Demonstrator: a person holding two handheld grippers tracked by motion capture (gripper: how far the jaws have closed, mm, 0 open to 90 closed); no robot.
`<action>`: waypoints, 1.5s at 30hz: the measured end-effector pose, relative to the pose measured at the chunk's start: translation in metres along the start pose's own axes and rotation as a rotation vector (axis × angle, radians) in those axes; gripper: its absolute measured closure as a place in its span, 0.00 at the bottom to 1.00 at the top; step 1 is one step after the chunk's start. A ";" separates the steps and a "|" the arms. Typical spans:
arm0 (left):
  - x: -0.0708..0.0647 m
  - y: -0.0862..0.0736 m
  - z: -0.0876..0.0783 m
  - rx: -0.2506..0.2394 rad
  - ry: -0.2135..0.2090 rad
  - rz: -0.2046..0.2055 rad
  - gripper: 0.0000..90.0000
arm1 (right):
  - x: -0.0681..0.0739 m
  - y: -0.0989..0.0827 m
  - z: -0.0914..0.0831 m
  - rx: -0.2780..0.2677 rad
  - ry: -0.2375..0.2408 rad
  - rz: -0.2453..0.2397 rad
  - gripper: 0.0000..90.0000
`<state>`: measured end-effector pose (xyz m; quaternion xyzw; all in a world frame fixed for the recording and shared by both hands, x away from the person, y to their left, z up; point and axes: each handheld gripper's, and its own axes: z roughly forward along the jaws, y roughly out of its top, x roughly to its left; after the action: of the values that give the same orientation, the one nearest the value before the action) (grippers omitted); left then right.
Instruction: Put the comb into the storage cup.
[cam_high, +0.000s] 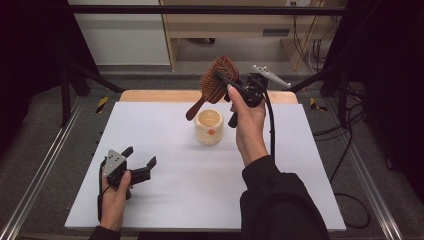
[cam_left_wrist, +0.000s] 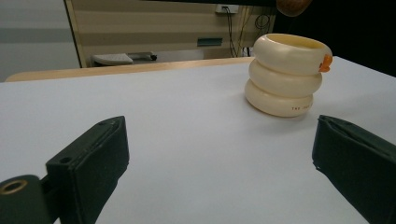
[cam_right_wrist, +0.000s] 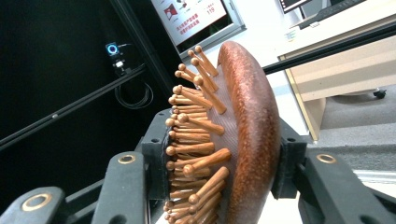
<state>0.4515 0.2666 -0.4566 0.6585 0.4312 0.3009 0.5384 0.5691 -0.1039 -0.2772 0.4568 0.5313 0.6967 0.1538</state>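
White table (cam_high: 165, 125), dark curtains (cam_high: 30, 50) around

Glossy wooden hairbrush (cam_right_wrist: 247, 135); smooth, glazed-looking cream cup (cam_left_wrist: 287, 74); matt white table (cam_high: 175, 185).

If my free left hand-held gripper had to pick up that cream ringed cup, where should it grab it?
Probably across the cream cup at a groove between its stacked rings, coming in level from the left hand-held gripper side. It stands upright with nothing close beside it, and the grooves should stop the pads slipping.
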 end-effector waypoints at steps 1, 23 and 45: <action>0.000 0.000 0.000 -0.001 0.000 -0.001 0.04 | -0.001 0.000 0.000 -0.002 -0.003 0.001 0.57; 0.001 0.000 0.001 0.004 -0.002 -0.001 0.02 | -0.006 0.003 0.000 -0.024 -0.016 0.019 0.57; 0.002 0.000 0.001 0.004 0.001 -0.005 0.02 | -0.009 0.008 -0.006 -0.075 -0.051 -0.020 0.57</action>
<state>0.4533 0.2685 -0.4574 0.6585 0.4337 0.2988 0.5376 0.5714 -0.1171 -0.2746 0.4628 0.5053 0.7027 0.1913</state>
